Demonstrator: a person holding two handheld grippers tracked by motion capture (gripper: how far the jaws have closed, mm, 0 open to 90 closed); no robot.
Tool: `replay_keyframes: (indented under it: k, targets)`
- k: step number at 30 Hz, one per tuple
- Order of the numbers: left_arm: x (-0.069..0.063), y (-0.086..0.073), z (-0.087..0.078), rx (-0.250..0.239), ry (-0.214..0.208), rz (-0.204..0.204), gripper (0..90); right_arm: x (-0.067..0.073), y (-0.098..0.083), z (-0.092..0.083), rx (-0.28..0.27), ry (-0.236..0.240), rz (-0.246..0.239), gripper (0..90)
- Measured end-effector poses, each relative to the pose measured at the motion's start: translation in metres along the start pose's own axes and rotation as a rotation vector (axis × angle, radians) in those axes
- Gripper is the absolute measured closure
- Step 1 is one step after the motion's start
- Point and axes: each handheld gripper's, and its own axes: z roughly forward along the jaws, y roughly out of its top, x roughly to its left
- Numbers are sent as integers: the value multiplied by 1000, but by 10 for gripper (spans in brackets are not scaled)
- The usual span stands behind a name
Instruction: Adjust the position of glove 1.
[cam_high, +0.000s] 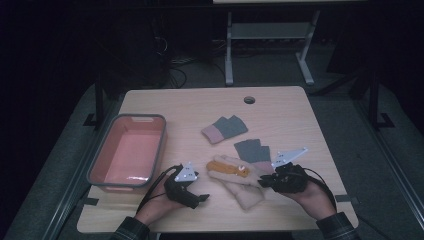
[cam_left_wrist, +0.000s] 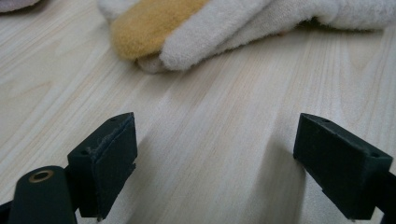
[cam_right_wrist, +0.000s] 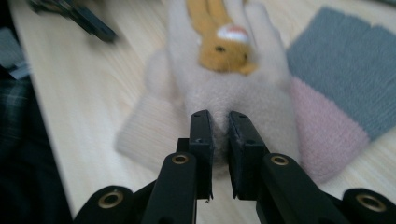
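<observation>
Keep the right tongs (cam_right_wrist: 219, 116) just as now: squeezed almost shut on a soft fold of the cream bunny glove (cam_right_wrist: 224, 79), close to its cuff. Hold tight, but grab only the fluffy cream cloth. Watch out for the grey and pink glove (cam_right_wrist: 336, 84) touching it on the right, and leave that one flat. Lift slowly and straight up, not sideways, to stop the fluff from slipping out of the pinch.

Keep the left tongs (cam_left_wrist: 215, 140) wide open and empty, low over the bare worktop (cam_high: 200, 107), just near the glove's fingertips. Slide them in to catch the floppy finger end if needed.

Find the bunny glove in the middle of the near side of the worktop, between the two tongs. Look left for the pink tub (cam_high: 161, 145), probably a good place to drop it. Carry it low and steady. Stay clear of the other grey and pink glove (cam_high: 224, 128) farther back.
</observation>
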Motion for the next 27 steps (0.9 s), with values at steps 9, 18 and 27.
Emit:
replay_keyframes:
  k: [9,18,27]
  targets:
    - [0,0,0,-1,1,3,129,40,14,13,21,64,-70,799]
    - [0,0,0,0,1,4,128,43,14,31,38,84,-73,590]
    - [0,0,0,1,1,2,129,18,23,16,-63,20,-45,642]
